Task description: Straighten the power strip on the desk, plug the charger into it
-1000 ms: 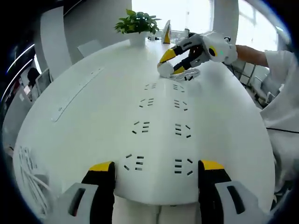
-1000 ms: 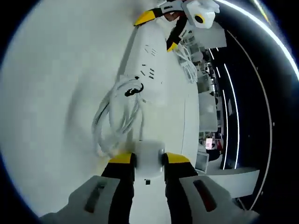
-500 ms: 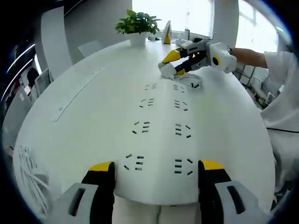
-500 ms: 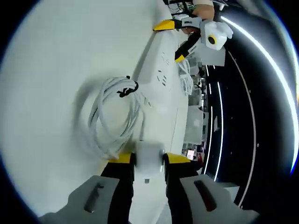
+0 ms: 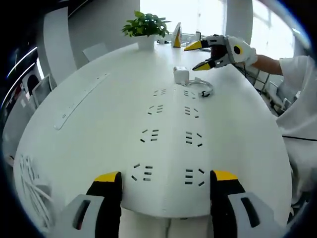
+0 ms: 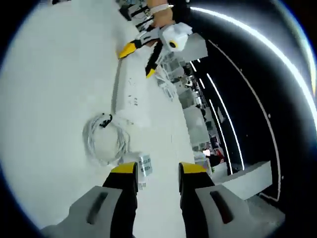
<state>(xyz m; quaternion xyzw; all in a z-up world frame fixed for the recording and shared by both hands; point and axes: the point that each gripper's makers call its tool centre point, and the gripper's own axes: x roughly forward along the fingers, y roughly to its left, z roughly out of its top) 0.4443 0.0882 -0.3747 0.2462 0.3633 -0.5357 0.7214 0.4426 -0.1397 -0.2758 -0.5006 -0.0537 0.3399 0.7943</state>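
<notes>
Two grippers in play here. Saw the left gripper (image 5: 166,177) low at the near end of the strip (image 5: 168,148), yellow-tipped jaws spread wide with the strip's end sitting right between them. Couldn't tell if they were actually pinching its sides or just straddling it. Looked pretty straight, that strip, running away across the white desk (image 5: 74,129) with its pairs of sockets facing up.

Found the charger (image 5: 181,75), a small white cube, out past the far end of the strip, with its coiled cable (image 5: 200,89) just beside it. Couldn't tell for sure whether it sat on the last socket or on the desk. Spotted the right gripper (image 5: 200,55) hanging just above and beyond it, jaws apart, nothing in them.

Same story from the right gripper view: right gripper (image 6: 157,168) gaping and empty, charger (image 6: 143,166) lying label-up between and just beyond the tips, closer to the left jaw, cable (image 6: 104,141) looped next to it, tied with a dark band. Beyond that, strip (image 6: 133,96) stretching off to the left gripper (image 6: 138,59) at its other end.

Also noticed a potted plant (image 5: 145,25) at the far edge of the desk.
</notes>
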